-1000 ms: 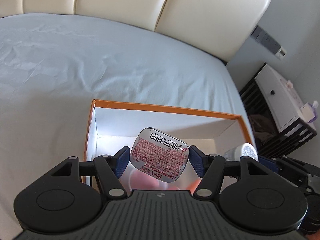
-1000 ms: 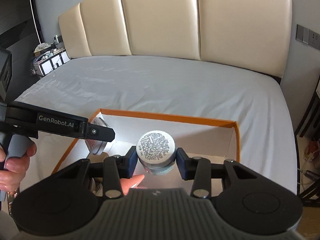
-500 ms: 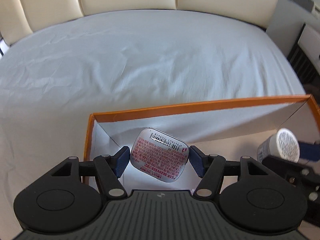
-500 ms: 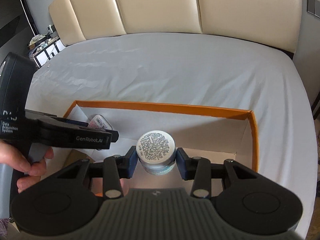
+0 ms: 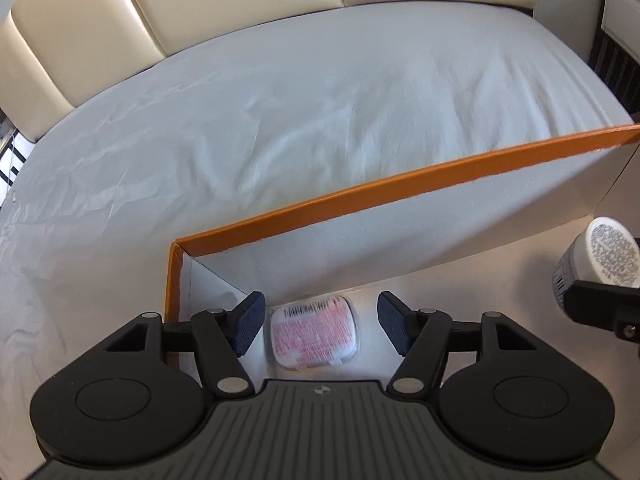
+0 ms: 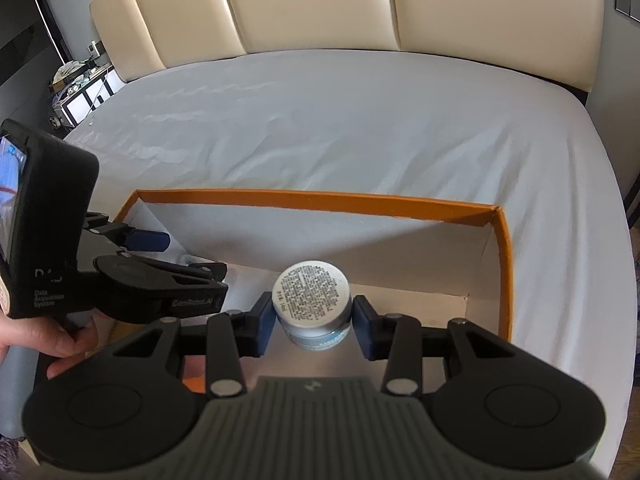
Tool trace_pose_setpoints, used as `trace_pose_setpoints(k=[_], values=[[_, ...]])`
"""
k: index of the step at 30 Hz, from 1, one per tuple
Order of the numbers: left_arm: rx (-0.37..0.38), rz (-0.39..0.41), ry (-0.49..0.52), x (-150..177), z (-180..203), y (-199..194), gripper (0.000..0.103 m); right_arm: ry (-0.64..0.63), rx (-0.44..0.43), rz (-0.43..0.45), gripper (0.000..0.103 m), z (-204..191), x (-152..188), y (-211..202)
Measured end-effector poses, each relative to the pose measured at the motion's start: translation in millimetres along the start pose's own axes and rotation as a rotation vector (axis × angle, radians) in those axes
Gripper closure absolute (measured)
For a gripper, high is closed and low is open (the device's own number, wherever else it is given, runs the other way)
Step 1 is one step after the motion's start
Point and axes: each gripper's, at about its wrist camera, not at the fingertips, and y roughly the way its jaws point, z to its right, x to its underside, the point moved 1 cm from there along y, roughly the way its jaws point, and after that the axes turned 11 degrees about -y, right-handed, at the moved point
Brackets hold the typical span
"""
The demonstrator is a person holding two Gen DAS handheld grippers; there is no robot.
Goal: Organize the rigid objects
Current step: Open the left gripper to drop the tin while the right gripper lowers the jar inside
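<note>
An orange-rimmed white box (image 5: 400, 190) lies on the bed; it also shows in the right wrist view (image 6: 320, 199). My left gripper (image 5: 319, 328) is open above the box's left corner. A flat tin with red print (image 5: 313, 334) lies blurred below it on the box floor, free of the pads. My right gripper (image 6: 312, 320) is shut on a small round jar with a printed white lid (image 6: 311, 290), held over the middle of the box. The jar also shows in the left wrist view (image 5: 596, 258). The left gripper shows in the right wrist view (image 6: 152, 248).
The box sits on a grey bedsheet (image 6: 340, 128) before a cream padded headboard (image 6: 312, 4). A cluttered nightstand (image 6: 80, 80) stands at the far left. A hand (image 6: 60, 336) holds the left gripper's handle.
My left gripper has opened and the tin has dropped from its pads to the box floor in the left corner. My right gripper has kept hold of the jar and lowered toward the box.
</note>
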Motion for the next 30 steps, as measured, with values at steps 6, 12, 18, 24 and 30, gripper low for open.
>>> trace_pose_setpoints(k=[6, 12, 18, 24, 30], values=[[0.220, 0.065, -0.180, -10.4, -34.6, -31.2, 0.030, -0.014, -0.010, -0.017, 0.061, -9.4, -6.9, 5.7], [0.268, 0.212, -0.327, -10.0, -76.9, -64.2, 0.030, -0.023, -0.051, -0.061, 0.061, -28.1, -22.4, 23.5], [0.241, 0.114, -0.413, 0.3, -105.4, -40.4, 0.035, -0.031, -0.057, -0.166, 0.061, -49.9, -37.2, 63.4], [0.304, 0.038, -0.503, 8.3, -123.5, -24.6, 0.043, -0.014, -0.029, -0.270, 0.061, -63.2, -48.8, 102.5], [0.307, 0.027, -0.516, 15.9, -126.4, -23.6, 0.044, -0.026, -0.014, -0.325, 0.061, -76.2, -51.7, 124.3]])
